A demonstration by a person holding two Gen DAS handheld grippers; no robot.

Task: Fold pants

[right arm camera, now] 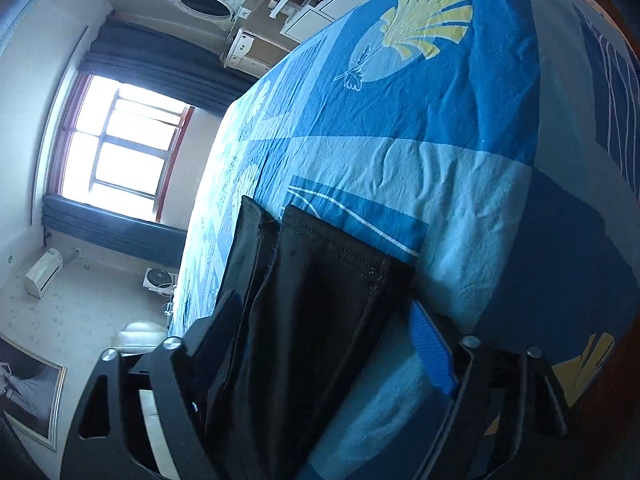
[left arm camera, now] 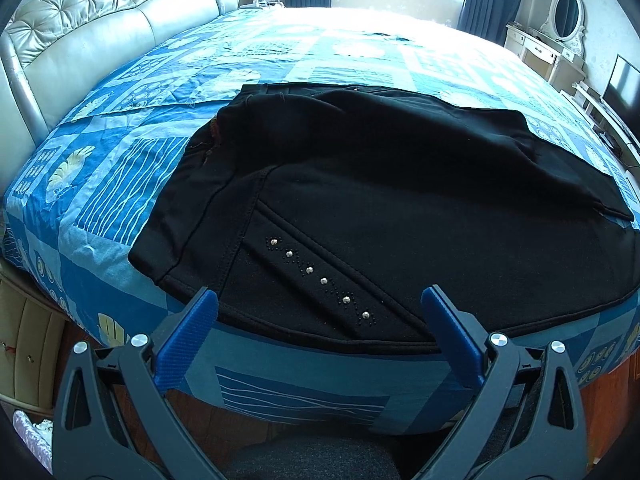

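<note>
The pair of black knit pants [left arm camera: 360, 184] lies on the bed under a blue patchwork bedspread with shell and wave prints [left arm camera: 100, 184], near the bed's front edge. In the left wrist view the waist end with its diagonal row of silver studs [left arm camera: 320, 278] faces the camera, and one leg panel is already doubled back across the body of the garment, its hem resting toward the right.

The left gripper [left arm camera: 320, 304] hovers at the near edge of the pants with its blue-padded fingers [left arm camera: 200, 312] spread wide — nothing between them, no contact with the cloth visible.

The right gripper [right arm camera: 324, 312] is rolled sharply, so the bed appears tilted in its view. Two stitched black hem ends [right arm camera: 320, 264] sit between its fingers, running away from the camera along the bedspread. Its jaws stand partly apart around the fabric; whether they actually pinch it cannot be told, since the left finger is hidden behind the cloth.

Judgement: the coming move turns on the garment's long axis, which appears to run across the left gripper's line of sight, left to right. The waistband lies directly ahead of the left gripper, making it the nearer tool for that end; the right gripper attends the leg ends.
</note>
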